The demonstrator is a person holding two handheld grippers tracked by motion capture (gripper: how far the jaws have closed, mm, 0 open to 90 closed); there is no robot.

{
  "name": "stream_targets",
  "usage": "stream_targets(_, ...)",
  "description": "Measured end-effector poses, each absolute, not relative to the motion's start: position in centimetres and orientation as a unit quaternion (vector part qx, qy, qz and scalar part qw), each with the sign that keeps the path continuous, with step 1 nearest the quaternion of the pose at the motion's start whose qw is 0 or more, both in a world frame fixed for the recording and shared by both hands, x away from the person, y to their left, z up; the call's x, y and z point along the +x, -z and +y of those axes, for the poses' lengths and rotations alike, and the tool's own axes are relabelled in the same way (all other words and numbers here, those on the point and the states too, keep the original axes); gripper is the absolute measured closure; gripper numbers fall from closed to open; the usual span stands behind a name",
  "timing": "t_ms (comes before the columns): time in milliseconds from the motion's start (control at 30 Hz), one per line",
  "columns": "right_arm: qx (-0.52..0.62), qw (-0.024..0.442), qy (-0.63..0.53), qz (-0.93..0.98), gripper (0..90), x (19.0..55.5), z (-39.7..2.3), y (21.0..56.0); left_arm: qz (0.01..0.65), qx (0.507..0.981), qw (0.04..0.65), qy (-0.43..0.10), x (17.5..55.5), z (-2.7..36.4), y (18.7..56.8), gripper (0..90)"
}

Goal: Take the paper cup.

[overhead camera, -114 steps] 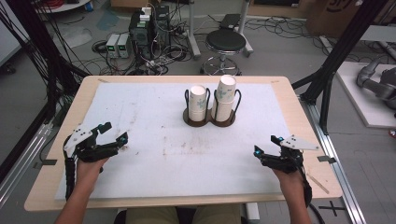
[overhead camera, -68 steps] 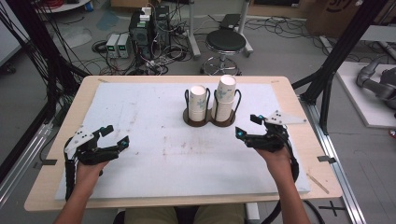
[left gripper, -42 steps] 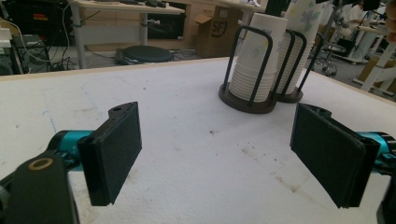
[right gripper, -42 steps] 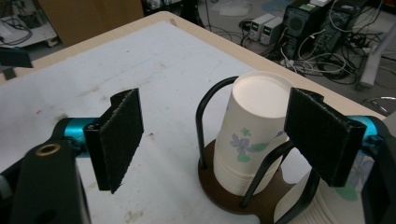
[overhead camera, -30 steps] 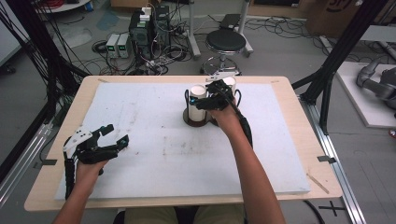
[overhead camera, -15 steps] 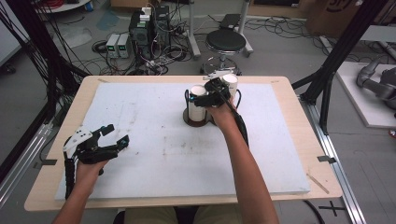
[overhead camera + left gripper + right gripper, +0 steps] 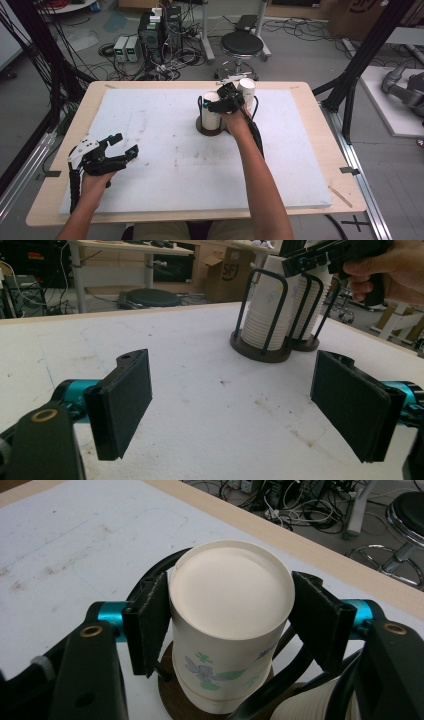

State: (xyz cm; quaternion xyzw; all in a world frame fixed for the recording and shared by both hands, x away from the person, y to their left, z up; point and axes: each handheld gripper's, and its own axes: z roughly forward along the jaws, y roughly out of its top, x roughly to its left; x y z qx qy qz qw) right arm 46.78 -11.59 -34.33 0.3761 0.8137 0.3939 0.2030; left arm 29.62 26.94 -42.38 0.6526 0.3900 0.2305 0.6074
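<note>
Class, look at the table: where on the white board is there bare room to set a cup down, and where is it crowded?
The white board is bare between the left gripper and the cup holder, and along its right side beside the forearm. It is crowded at the far middle, where the right gripper closes on the left cup stack beside the right stack.

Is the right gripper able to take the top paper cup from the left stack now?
Probably yes. The right gripper has just closed its jaws around the top cup of that stack; nothing stands between them.
</note>
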Motion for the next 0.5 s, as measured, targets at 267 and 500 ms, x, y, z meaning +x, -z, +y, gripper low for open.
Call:
stream_targets(267,0.379,0.206,-0.401,0.808,36.8,46.8,-11.8,34.1,0.391,0.652,0.608,-0.228,29.6,27.0,42.4,16.9)
stream_targets(500,0.376,0.207,-0.408,0.806,37.4,46.7,-11.8,33.2,0.391,0.652,0.609,-0.227,29.7,27.0,42.4,16.9)
